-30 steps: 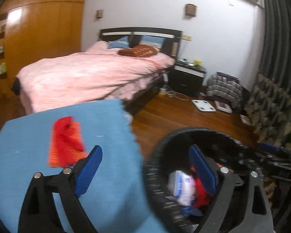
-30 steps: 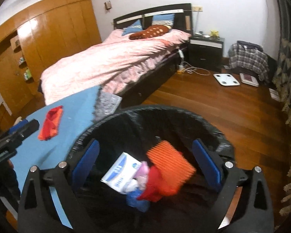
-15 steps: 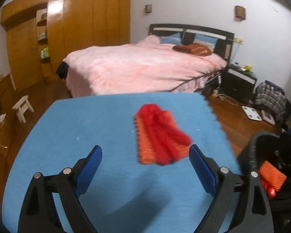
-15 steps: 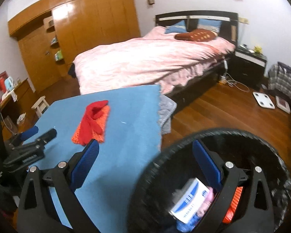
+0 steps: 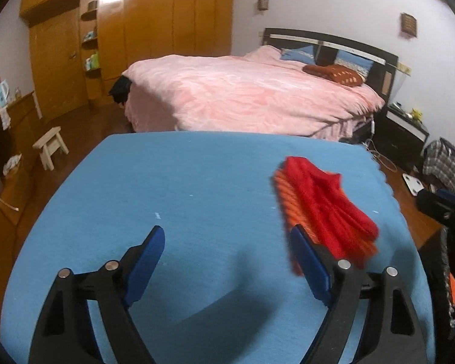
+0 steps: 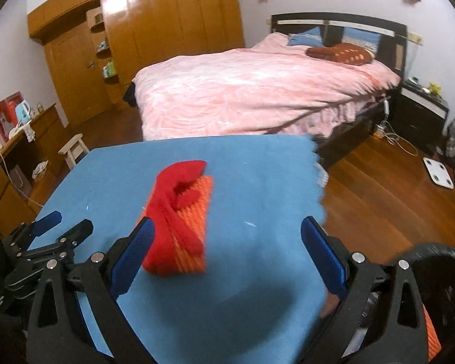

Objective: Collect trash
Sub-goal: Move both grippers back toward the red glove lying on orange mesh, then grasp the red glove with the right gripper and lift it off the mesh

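A red and orange knitted cloth [image 5: 324, 212] lies on the blue-covered table [image 5: 182, 188], towards its right side. My left gripper [image 5: 227, 261] hovers over the table with its jaws closing and nothing between them; its right finger overlaps the cloth's near corner. The right wrist view shows the same cloth [image 6: 179, 212] beside the left finger of my right gripper [image 6: 227, 254], which is open and empty. A black trash bin [image 6: 439, 261] with orange trash inside sits at the table's right edge. The left gripper [image 6: 45, 236] also shows at the far left of this view.
A bed with a pink cover [image 5: 251, 97] stands beyond the table. A wooden wardrobe [image 5: 136, 30] lines the back wall, with a small white stool [image 5: 50, 145] to the left. A wooden floor with a white scale [image 6: 438, 171] lies to the right.
Both views have swung left from the black bin to the blue table. The red and orange cloth has come close to the fingers of both grippers.
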A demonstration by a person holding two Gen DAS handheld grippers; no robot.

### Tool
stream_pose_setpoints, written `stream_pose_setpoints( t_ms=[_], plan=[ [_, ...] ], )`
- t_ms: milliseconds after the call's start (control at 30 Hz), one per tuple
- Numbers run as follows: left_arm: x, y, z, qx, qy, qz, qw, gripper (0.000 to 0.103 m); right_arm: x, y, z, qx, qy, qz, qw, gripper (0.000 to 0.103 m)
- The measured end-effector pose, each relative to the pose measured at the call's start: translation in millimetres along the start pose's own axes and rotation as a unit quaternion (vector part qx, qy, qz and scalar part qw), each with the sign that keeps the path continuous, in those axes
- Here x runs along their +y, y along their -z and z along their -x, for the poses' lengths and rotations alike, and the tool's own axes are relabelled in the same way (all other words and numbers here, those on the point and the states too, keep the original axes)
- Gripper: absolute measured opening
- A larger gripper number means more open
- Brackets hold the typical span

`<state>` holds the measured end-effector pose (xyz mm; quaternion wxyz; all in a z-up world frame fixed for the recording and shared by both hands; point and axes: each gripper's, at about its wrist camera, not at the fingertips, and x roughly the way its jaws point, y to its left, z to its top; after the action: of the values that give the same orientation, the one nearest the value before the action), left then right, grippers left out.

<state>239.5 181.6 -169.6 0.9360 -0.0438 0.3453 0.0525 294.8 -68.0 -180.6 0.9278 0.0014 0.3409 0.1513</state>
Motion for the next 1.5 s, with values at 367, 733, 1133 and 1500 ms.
stream_pose_setpoints(
  t_ms=[367, 733, 1133, 1500],
  plan=[
    [30.6, 3.1, -26.6, 0.009, -0.023, 0.028, 0.9993, 0.082, 35.2, 0.2, -58.3, 0.026, -0.011, 0.017, 0.999, 0.081],
    [39.7, -1.4, -31.9, 0.009, -0.029, 0.040, 0.9987, 0.081, 53.9, 6.9, -88.1, 0.068, -0.025, 0.039, 0.997, 0.056],
    [32.9, -3.7, -29.8, 0.004, -0.035, 0.026, 0.9990, 0.081, 49.3, -4.5, -64.7, 0.031, -0.075, 0.024, 0.996, 0.010],
    [-11.3, -11.3, -31.9, 0.004, 0.017, 0.008, 0.9998, 0.081, -3.3, -19.2, -33.8, -0.003, -0.043, -0.031, 0.999, 0.010]
  ],
)
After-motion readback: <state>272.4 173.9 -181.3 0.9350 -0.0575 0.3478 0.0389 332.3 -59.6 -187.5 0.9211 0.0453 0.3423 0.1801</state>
